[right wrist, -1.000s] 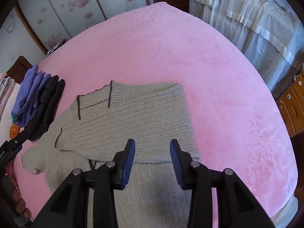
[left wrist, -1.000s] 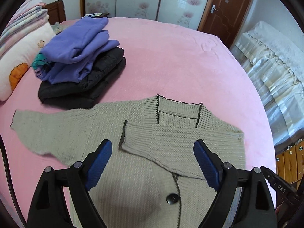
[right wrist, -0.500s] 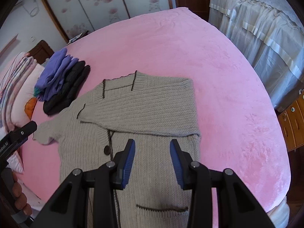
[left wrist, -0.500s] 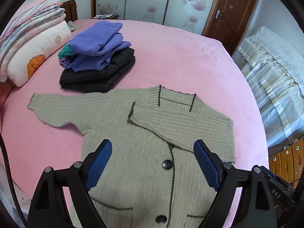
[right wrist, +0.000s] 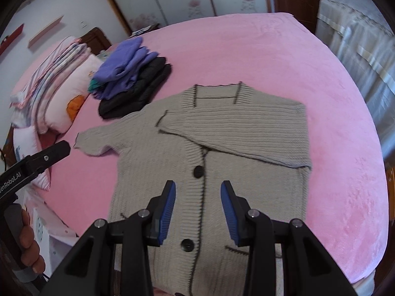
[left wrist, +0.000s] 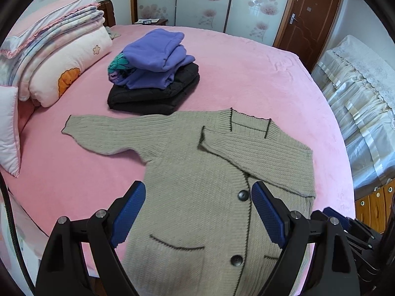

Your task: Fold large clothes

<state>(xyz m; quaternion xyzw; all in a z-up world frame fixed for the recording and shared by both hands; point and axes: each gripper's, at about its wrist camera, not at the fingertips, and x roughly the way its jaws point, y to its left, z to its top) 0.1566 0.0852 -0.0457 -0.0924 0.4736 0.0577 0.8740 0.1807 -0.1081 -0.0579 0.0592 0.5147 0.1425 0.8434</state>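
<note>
Both cameras have pulled back since a second ago, so the grey cardigan (left wrist: 197,185) now shows down to its pockets. It lies flat on the pink bed (left wrist: 246,74), one sleeve folded across the chest, the other stretched toward 9 o'clock. Left gripper (left wrist: 197,217) hangs above it, jaws wide apart and empty; right gripper (right wrist: 197,209) likewise, jaws apart. At 11 o'clock sits a folded clothes stack (left wrist: 153,74). The left tool's body, seen from the right wrist, reads "enRobot.AI" (right wrist: 9,182).
</note>
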